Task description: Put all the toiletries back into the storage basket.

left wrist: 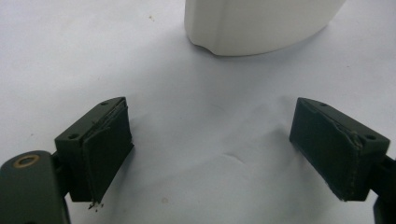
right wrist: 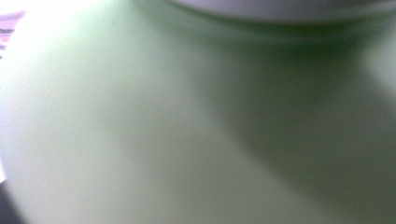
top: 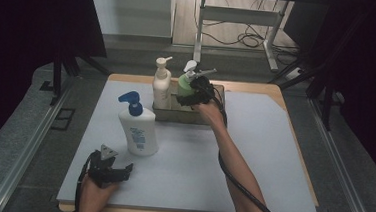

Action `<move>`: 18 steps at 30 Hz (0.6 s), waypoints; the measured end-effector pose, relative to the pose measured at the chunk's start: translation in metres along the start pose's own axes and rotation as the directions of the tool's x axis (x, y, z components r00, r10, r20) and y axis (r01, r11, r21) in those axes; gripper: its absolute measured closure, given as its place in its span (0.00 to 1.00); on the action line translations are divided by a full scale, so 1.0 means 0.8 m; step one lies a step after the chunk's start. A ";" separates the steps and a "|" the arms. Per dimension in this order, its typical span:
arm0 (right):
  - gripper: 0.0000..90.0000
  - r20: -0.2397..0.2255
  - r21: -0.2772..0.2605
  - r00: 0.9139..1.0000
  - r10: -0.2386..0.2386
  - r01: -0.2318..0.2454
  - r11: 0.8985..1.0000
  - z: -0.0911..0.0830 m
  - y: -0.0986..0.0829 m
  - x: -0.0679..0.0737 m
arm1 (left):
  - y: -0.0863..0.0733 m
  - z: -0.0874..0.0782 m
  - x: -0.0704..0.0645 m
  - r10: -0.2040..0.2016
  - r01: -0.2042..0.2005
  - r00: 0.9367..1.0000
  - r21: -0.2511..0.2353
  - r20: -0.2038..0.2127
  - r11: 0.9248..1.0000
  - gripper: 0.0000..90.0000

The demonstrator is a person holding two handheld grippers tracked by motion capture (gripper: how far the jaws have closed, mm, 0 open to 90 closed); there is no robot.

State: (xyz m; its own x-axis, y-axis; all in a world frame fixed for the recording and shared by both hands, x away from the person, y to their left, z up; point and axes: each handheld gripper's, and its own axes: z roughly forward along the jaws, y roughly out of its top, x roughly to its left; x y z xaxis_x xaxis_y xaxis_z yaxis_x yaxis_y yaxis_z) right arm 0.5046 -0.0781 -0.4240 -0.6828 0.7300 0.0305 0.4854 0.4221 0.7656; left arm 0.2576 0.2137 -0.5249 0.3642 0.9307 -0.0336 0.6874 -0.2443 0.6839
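Green rounded pump bottle (top: 185,85) against right tongs (top: 193,92), grip unclear; left tongs (left wrist: 212,154) spread over white mat (left wrist: 70,56).

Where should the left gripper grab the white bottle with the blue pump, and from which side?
Take the white bottle with the blue pump across its body, about mid-height, coming in level from the near side, where the left gripper already rests with its jaws wide open. The bottle stands upright and apart from the tray, so its sides look free. The pump head is probably too narrow and loose to hold.

green bottle (right wrist: 187,121) blurred, perhaps gripped
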 end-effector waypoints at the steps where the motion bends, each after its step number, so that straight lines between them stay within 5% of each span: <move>1: 0.03 -0.010 -0.004 1.000 0.002 -0.002 1.000 0.000 0.000 0.000 | 0.000 0.000 0.000 0.000 0.000 1.000 0.000 0.000 1.000 0.14; 18: 0.00 -0.010 -0.027 1.000 -0.027 0.027 0.999 -0.025 -0.014 0.003 | 0.000 0.000 0.000 0.002 -0.002 1.000 0.000 -0.001 1.000 0.14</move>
State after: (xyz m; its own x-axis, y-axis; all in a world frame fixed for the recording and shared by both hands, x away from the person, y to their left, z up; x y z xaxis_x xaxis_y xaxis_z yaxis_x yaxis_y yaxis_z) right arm 0.4868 -0.0917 -0.4200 -0.7013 0.7127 0.0161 0.4516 0.4267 0.7835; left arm 0.2575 0.2138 -0.5249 0.3649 0.9305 -0.0321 0.6871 -0.2458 0.6837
